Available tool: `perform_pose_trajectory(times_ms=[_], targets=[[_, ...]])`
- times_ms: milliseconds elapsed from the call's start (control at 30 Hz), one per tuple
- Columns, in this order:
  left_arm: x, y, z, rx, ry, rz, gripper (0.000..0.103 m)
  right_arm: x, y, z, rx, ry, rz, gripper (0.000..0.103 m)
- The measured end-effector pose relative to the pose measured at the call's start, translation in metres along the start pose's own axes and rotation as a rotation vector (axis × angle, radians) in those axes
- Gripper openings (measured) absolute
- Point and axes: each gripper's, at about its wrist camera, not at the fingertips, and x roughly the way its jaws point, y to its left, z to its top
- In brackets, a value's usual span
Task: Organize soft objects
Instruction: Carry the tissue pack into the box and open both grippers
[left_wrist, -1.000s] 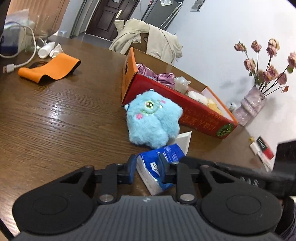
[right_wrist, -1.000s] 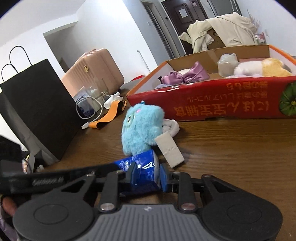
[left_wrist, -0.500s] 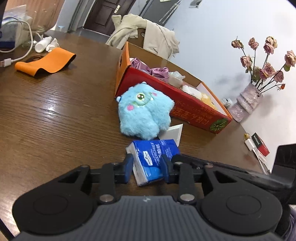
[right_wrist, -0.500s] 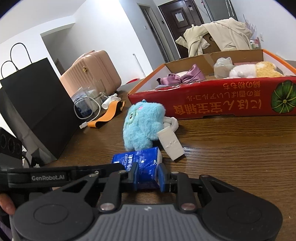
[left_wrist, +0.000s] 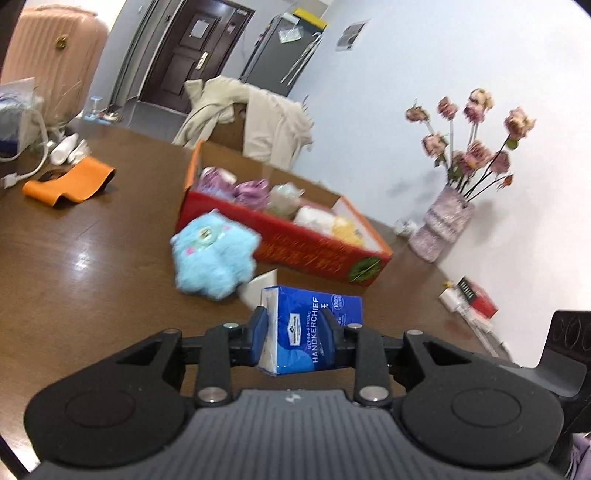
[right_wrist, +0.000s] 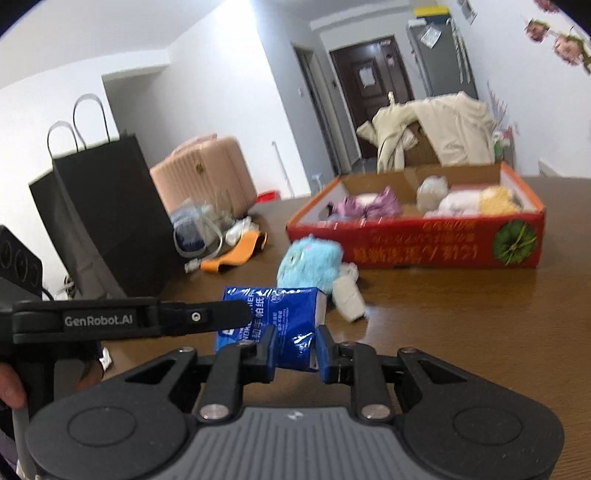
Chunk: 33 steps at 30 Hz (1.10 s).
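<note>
Above the brown worktop (left_wrist: 74, 266) you hold one blue handkerchief pack (left_wrist: 308, 334) between both claws. Your left claw (left_wrist: 293, 334) grips it across its width, fingers pressed on either side, label "HANDKERCHIEF" facing the camera. Your right claw (right_wrist: 295, 350) pinches the pack's near end, blue fingers (right_wrist: 267, 352) clamped into the wrapper; the left tool's black finger, marked GenRobot.AI, crosses from the left onto the same pack (right_wrist: 273, 325). Pack looks lifted off the wood, though you can't tell for sure from these views.

Beyond it, a fluffy blue plush (left_wrist: 214, 258) sits on the worktop just in front of the red cardboard box (left_wrist: 317, 254), with a white tag (right_wrist: 347, 297) lying beside the plush. Inside the box: purple fabric (right_wrist: 369, 206), a pale bundle, and a white and yellow plush (right_wrist: 480, 199).

Further left, an orange band (left_wrist: 68, 179) and white cable rest near a black paper bag (right_wrist: 107, 218). A vase of dried roses (left_wrist: 445, 229) stands by the wall, past the box.
</note>
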Motion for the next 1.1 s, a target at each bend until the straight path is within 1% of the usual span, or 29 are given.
perform_pose_trajectory(times_ms=[100, 167, 233, 267, 333, 400, 467, 533, 600, 667, 700, 800, 867, 900, 967, 1033, 1100], targets=[[0.014, -0.01, 0.027, 0.022, -0.056, -0.039, 0.03, -0.006, -0.011, 0.028, -0.01, -0.076, -0.004, 0.021], [0.034, -0.012, 0.054, 0.025, -0.062, -0.066, 0.03, 0.0, -0.021, 0.053, -0.025, -0.111, -0.023, 0.021], [0.056, -0.013, 0.084, 0.017, -0.063, -0.088, 0.03, 0.012, -0.034, 0.084, -0.023, -0.127, -0.038, 0.021], [0.068, -0.013, 0.101, 0.031, -0.068, -0.094, 0.03, 0.021, -0.042, 0.102, -0.025, -0.132, -0.045, 0.021], [0.097, -0.012, 0.135, 0.035, -0.068, -0.091, 0.03, 0.044, -0.056, 0.135, -0.021, -0.133, -0.054, 0.021], [0.128, -0.005, 0.169, 0.004, -0.066, -0.058, 0.03, 0.078, -0.072, 0.167, -0.011, -0.111, -0.039, 0.021], [0.16, 0.004, 0.195, -0.003, -0.048, -0.039, 0.03, 0.115, -0.088, 0.191, 0.001, -0.092, -0.059, 0.021], [0.198, 0.019, 0.215, -0.038, -0.005, -0.002, 0.03, 0.152, -0.104, 0.205, 0.002, -0.056, -0.075, 0.021], [0.236, 0.034, 0.225, -0.08, 0.046, 0.04, 0.03, 0.193, -0.122, 0.212, 0.036, -0.006, -0.092, 0.021], [0.27, 0.045, 0.226, -0.084, 0.099, 0.075, 0.03, 0.23, -0.143, 0.213, 0.073, 0.057, -0.119, 0.021], [0.284, 0.05, 0.224, -0.069, 0.128, 0.083, 0.03, 0.245, -0.153, 0.212, 0.088, 0.085, -0.139, 0.021], [0.322, 0.064, 0.218, -0.07, 0.206, 0.121, 0.029, 0.276, -0.168, 0.2, 0.105, 0.149, -0.171, 0.02], [0.329, 0.069, 0.214, -0.044, 0.22, 0.154, 0.029, 0.291, -0.166, 0.192, 0.061, 0.19, -0.18, 0.017], [0.331, 0.069, 0.212, -0.014, 0.223, 0.171, 0.029, 0.297, -0.165, 0.188, 0.046, 0.207, -0.184, 0.017], [0.335, 0.07, 0.207, 0.016, 0.231, 0.213, 0.03, 0.307, -0.161, 0.183, 0.034, 0.253, -0.189, 0.014], [0.34, 0.072, 0.204, 0.028, 0.244, 0.217, 0.03, 0.312, -0.162, 0.184, 0.04, 0.282, -0.204, 0.014], [0.34, 0.072, 0.205, 0.024, 0.247, 0.221, 0.03, 0.32, -0.169, 0.185, 0.068, 0.323, -0.198, 0.014]])
